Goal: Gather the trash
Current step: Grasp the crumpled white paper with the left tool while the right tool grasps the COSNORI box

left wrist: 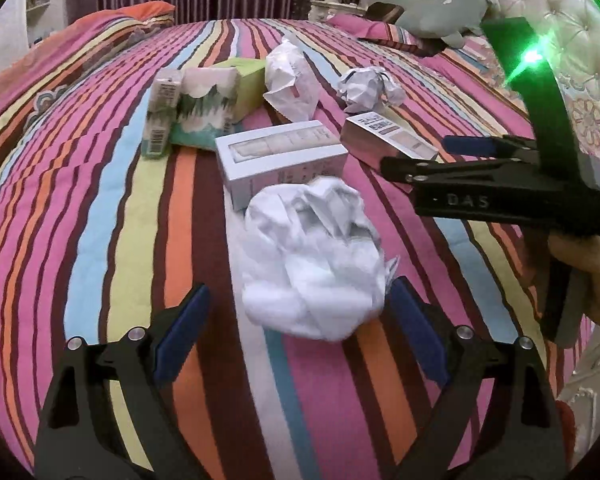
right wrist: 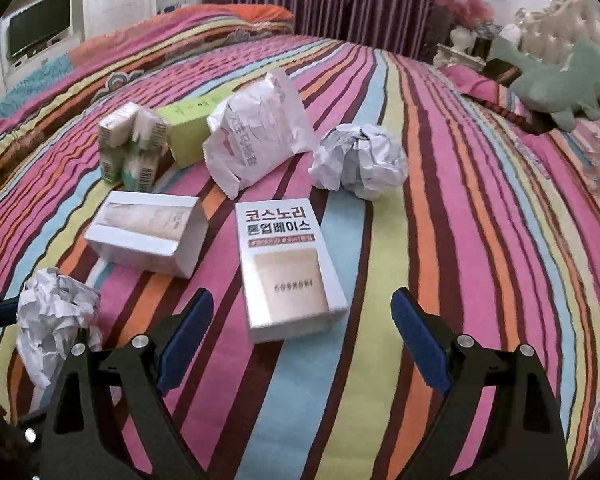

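Observation:
Trash lies on a striped bedspread [left wrist: 100, 208]. My left gripper [left wrist: 300, 320] is open, its blue pads on either side of a crumpled white paper ball [left wrist: 312, 264], which also shows in the right wrist view [right wrist: 56, 320]. My right gripper [right wrist: 302, 328] is open just in front of a white box with Korean print [right wrist: 288, 272]; it shows in the left wrist view [left wrist: 452, 156] above that box [left wrist: 384, 140]. Further back lie an open white carton [left wrist: 280, 156], a second paper ball [right wrist: 360, 160], a white paper bag [right wrist: 256, 132], a green box [right wrist: 188, 128] and small printed cartons [right wrist: 132, 144].
A green plush toy [right wrist: 560, 84] lies on a pillow by the tufted headboard [left wrist: 540, 8] at the right. Purple curtains [right wrist: 340, 0] hang behind the bed. A television [right wrist: 40, 24] stands at the far left. Folded bedding [left wrist: 112, 24] is piled at the back.

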Tool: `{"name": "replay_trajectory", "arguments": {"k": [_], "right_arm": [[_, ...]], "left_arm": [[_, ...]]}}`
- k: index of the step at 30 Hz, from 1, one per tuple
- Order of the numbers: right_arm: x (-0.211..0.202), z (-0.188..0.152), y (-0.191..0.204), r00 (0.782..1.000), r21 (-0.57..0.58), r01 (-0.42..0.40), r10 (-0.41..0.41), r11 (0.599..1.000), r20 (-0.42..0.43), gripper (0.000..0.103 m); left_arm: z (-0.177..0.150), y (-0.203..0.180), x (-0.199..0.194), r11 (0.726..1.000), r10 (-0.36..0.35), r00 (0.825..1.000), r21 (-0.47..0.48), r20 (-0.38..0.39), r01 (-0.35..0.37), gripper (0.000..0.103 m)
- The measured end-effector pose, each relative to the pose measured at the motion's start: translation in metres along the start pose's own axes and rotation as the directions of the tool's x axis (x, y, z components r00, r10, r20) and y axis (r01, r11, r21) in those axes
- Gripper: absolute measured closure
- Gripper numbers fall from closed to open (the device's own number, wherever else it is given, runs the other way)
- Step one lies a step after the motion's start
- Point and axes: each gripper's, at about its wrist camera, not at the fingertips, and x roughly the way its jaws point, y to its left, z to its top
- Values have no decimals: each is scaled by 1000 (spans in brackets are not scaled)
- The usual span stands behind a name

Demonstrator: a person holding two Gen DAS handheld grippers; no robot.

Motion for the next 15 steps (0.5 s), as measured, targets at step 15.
{"name": "replay_trajectory", "arguments": {"k": [15], "right_arm": [[32, 13, -4, 997, 23, -73, 74, 997, -36, 25]], "left_arm": [[33, -1, 25, 999, -36, 999, -38, 11, 37, 14]]}}
